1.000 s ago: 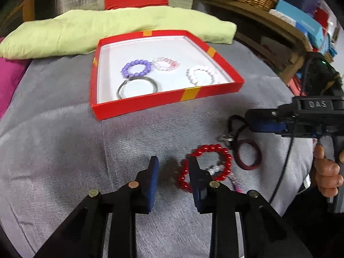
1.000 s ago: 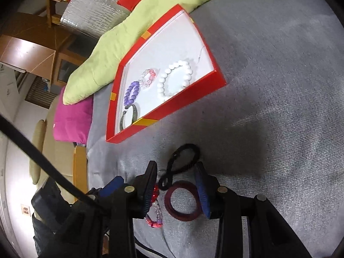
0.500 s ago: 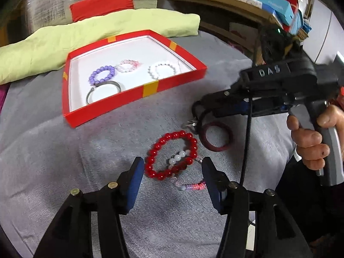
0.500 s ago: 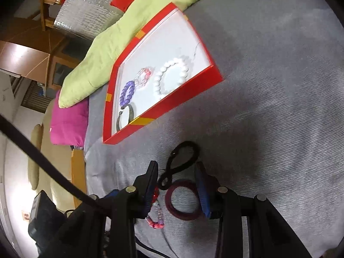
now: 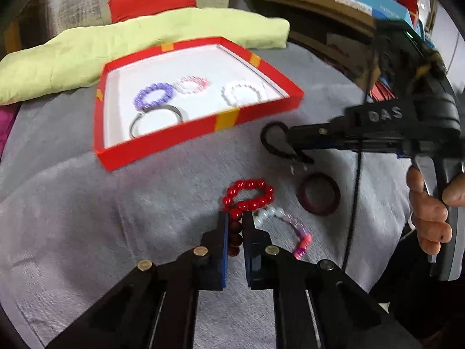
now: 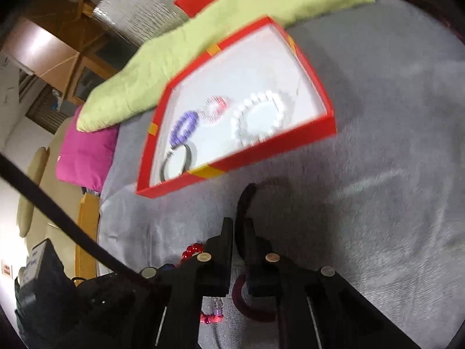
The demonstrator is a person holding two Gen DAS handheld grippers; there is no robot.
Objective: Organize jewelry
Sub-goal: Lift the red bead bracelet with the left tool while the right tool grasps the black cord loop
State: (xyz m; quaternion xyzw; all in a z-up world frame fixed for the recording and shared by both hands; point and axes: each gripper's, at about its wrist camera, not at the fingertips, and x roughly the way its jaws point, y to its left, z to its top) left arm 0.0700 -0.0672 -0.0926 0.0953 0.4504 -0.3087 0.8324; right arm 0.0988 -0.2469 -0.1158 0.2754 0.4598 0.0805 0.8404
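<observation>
Jewelry lay loose on the grey cover: your left claw (image 5: 234, 226) had pinched the red bead bracelet (image 5: 248, 193), your right claw (image 6: 238, 232) the black cord loop (image 6: 247, 200); the red tray (image 5: 171, 142) sat straight ahead, nearer your left.

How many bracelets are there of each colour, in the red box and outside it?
Purple: 1, in the box
Pink and clear: 1, in the box
White: 1, in the box
Silver: 1, in the box
Red beads: 1, outside
Dark red ring: 1, outside
Black loop: 1, outside
Pink and white string: 1, outside
Total: 8
</observation>
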